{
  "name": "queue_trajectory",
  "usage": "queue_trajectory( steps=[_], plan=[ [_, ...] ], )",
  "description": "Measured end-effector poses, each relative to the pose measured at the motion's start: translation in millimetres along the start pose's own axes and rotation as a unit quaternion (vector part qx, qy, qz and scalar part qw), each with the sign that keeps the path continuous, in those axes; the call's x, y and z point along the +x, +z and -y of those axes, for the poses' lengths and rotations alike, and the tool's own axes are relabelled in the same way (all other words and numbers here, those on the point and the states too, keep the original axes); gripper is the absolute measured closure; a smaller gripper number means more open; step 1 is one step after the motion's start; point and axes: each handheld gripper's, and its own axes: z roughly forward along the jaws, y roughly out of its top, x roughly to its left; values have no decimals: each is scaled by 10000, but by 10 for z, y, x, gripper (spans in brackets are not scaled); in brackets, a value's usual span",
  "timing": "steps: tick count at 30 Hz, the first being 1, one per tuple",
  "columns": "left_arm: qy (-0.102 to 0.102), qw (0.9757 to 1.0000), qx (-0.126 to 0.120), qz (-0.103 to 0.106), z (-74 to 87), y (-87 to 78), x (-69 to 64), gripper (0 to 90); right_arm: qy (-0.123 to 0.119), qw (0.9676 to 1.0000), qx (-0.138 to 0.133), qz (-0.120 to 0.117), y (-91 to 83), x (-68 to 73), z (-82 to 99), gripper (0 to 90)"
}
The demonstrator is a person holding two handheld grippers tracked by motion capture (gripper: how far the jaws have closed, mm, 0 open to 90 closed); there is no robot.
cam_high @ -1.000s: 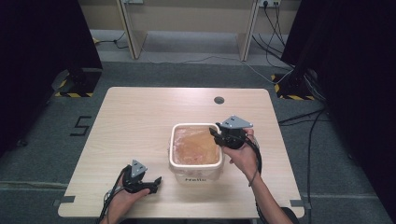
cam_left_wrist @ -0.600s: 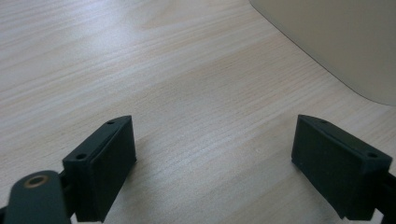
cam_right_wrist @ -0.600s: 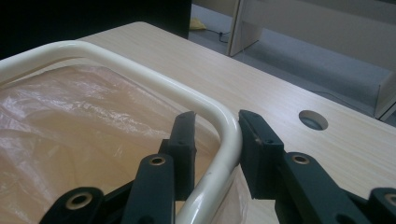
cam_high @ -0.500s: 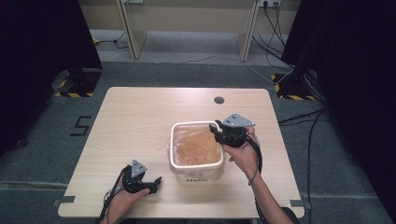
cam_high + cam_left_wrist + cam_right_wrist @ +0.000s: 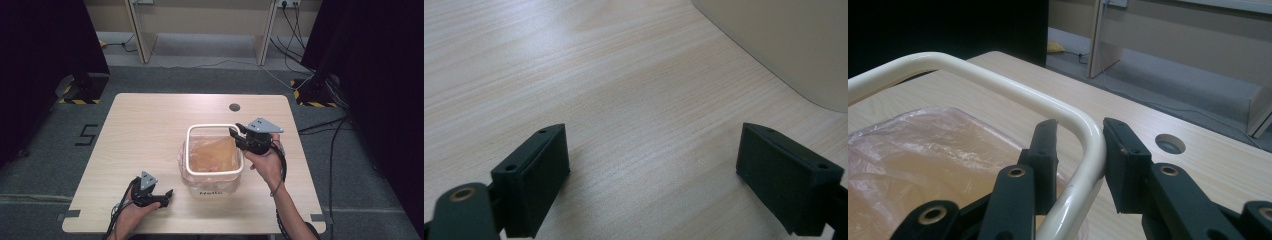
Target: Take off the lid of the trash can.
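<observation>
Right gripper (image 5: 239, 134) clamped on the cream ring (image 5: 212, 148), held above the bag-lined bin (image 5: 210, 176), seemingly lifted clear of it. Left gripper (image 5: 165, 196) open on the table (image 5: 150, 125), just beside that bin.

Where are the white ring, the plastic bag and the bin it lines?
white ring (image 5: 212, 126), high view, far rail.
plastic bag (image 5: 923, 150), right gripper view, crinkled top surface.
bin (image 5: 212, 190), high view, near wall.
</observation>
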Motion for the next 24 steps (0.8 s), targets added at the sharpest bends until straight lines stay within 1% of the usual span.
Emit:
queue_trajectory(
  steps=[3,4,9,10,11,12,14,17,19,22,24],
  plan=[
    [3,10000,4,-3,0,0,0,127,59,10000,-31,18,-37,-42,-6,682],
    [-4,10000,-3,-4,0,0,-1,127,142,9999,-84,39,-80,-89,-15,682],
    [-5,10000,-3,-4,0,0,-1,127,268,9994,-184,126,-216,-239,-7,683],
    [-5,10000,-3,-4,0,0,-1,127,268,9994,-184,126,-216,-239,-7,683],
    [-4,10000,-2,-2,0,0,0,127,318,9992,-207,151,-247,-275,0,682],
    [-3,10000,-2,-3,0,0,0,127,386,9987,-238,211,-307,-350,22,682],
    [-5,10000,-2,-2,0,0,0,127,455,9984,-241,252,-361,-424,53,682],
    [-4,10000,-1,-1,0,0,0,127,555,9977,-252,308,-440,-525,121,682],
    [-4,10000,-1,-3,0,0,0,127,587,9971,-243,408,-498,-589,173,682],
    [-3,10000,-1,-2,0,0,0,127,711,9960,-244,477,-592,-692,250,682],
    [-5,10000,-1,-1,0,0,0,127,727,9955,-230,566,-654,-753,296,682]
  ],
)
